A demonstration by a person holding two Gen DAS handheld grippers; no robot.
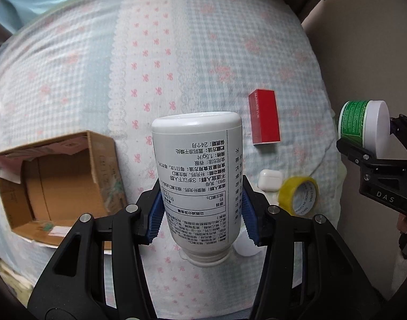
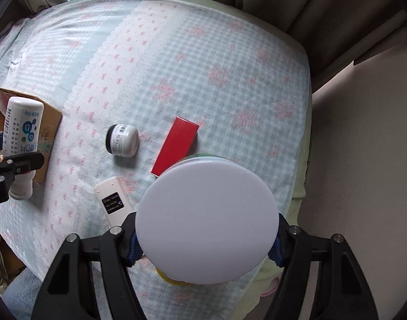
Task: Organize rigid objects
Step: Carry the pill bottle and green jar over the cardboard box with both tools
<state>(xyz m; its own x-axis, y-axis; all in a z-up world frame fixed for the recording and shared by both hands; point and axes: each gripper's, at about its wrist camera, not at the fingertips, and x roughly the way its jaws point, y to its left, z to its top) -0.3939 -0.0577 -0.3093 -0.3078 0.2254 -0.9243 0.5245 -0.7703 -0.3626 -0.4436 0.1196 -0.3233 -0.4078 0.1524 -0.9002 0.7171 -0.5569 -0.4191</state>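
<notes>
One bottle (image 1: 196, 184), one tub (image 2: 207, 221), one red box (image 1: 264, 116).

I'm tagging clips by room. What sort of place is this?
Probably a bedroom: a bed with a checked floral sheet, curtains behind it, and small household items like a red box lying on it.

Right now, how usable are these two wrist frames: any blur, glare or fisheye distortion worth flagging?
Left wrist: strong fisheye bowing of the bedspread; the held white bottle is sharp, its label readable; the cardboard box is slightly smeared. Right wrist: the green jar has a lid that fills the foreground, flat, featureless white; the red box and bedspread look softly blurred. Even, diffuse light, no harsh glare.
</notes>
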